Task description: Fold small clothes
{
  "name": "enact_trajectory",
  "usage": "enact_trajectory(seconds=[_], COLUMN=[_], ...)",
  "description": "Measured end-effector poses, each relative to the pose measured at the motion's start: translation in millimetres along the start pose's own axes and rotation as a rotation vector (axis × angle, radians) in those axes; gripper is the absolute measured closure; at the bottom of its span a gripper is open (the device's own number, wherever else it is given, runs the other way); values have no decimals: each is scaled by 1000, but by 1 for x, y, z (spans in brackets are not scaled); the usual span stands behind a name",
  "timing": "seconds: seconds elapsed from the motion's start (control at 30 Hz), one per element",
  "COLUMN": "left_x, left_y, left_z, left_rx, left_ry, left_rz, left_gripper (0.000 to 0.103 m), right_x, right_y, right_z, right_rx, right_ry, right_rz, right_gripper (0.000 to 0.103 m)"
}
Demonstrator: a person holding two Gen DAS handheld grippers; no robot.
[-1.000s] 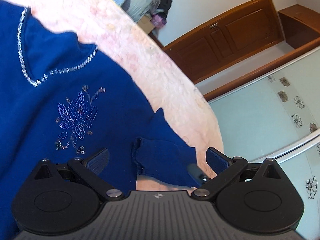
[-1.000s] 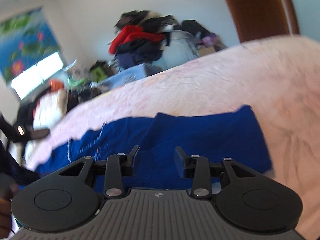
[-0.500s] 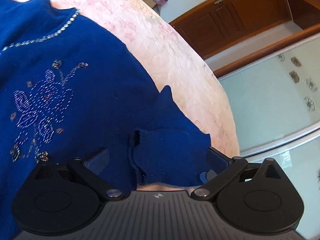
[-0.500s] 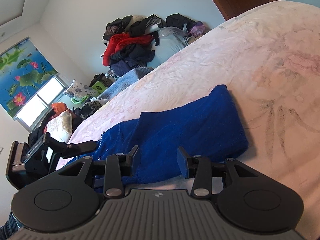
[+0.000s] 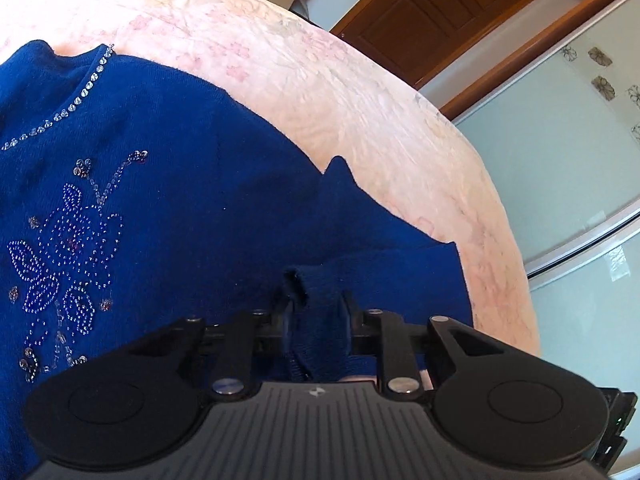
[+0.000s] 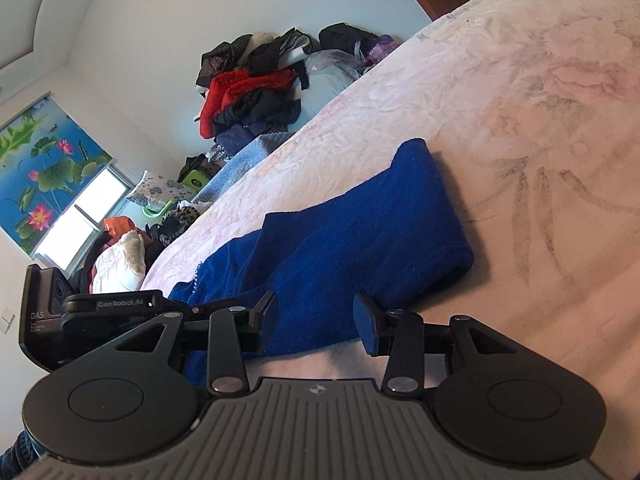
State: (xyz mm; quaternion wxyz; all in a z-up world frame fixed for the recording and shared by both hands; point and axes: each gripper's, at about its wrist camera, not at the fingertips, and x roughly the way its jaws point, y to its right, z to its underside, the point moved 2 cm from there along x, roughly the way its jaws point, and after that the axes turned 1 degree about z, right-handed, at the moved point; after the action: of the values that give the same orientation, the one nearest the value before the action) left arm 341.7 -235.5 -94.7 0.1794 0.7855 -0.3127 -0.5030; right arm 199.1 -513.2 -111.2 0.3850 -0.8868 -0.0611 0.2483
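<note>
A dark blue sweater [image 5: 160,200] with a beaded flower [image 5: 64,264] and a rhinestone neckline lies flat on the pink bed cover [image 5: 320,80]. My left gripper [image 5: 318,312] is closing, and its pads pinch the bunched sleeve cuff [image 5: 320,332] at the sweater's near right side. In the right wrist view the other sleeve [image 6: 380,232] lies folded over the body. My right gripper [image 6: 316,318] hangs low at the near edge of that cloth. Its jaws are opening, with blue fabric between them but untouched by the pads. The left gripper's body [image 6: 48,312] shows at the far left.
The bed's edge curves close on the right of the left wrist view, with a pale wardrobe front [image 5: 560,160] and a brown wooden door [image 5: 440,12] beyond it. A heap of clothes [image 6: 256,92] is piled against the far wall, with more clutter under the window [image 6: 80,216].
The left jaws went from wide apart to pinched on the sleeve cuff as the gripper pushed forward and down. The right gripper sank and rolled, and the sleeve now lies closer.
</note>
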Motion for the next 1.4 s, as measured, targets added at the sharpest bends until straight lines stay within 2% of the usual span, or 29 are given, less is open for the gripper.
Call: enact_trajectory(seconds=[0.07, 0.1, 0.2, 0.33, 0.5, 0.57, 0.67, 0.77, 0.9, 1.03, 1.23, 1.3, 1.4], left_x=[-1, -3, -13, -38, -92, -121, -166, -207, -241, -247, -254, -253, -249], left_y=[1, 2, 12, 23, 17, 6, -28, -78, -144, -180, -186, -189, -197], left_z=[0, -1, -7, -20, -39, -45, -54, -57, -50, -43, -43, -44, -42], left_rx=[4, 2, 34, 81, 101, 100, 63, -19, -149, -214, -205, -202, -211], left_ry=[2, 7, 42, 86, 162, 210, 283, 349, 383, 371, 372, 367, 356], left_rz=[-1, 4, 17, 45, 71, 66, 12, -67, -158, -189, -174, -172, -185], left_gripper=[97, 99, 99, 99, 99, 100, 99, 99, 99, 99, 99, 99, 99], right_x=[-2, -3, -10, -20, -31, -30, -21, -4, 24, 60, 114, 126, 139], right_y=[0, 0, 0, 0, -4, -8, -16, -26, -39, -53, -77, -86, -98], right_z=[0, -1, -4, -11, -21, -24, -27, -30, -34, -32, -25, -25, -23], right_rx=[9, 15, 35, 61, 120, 113, 78, 58, 33, -19, -121, -152, -181], right_ry=[6, 10, 29, 60, 93, 91, 63, 25, -35, -117, -221, -221, -238], right_rz=[-8, -13, -34, -62, -114, -111, -90, -85, -66, -19, 79, 78, 74], right_gripper=[58, 58, 58, 47, 42, 39, 39, 39, 39, 39, 38, 31, 32])
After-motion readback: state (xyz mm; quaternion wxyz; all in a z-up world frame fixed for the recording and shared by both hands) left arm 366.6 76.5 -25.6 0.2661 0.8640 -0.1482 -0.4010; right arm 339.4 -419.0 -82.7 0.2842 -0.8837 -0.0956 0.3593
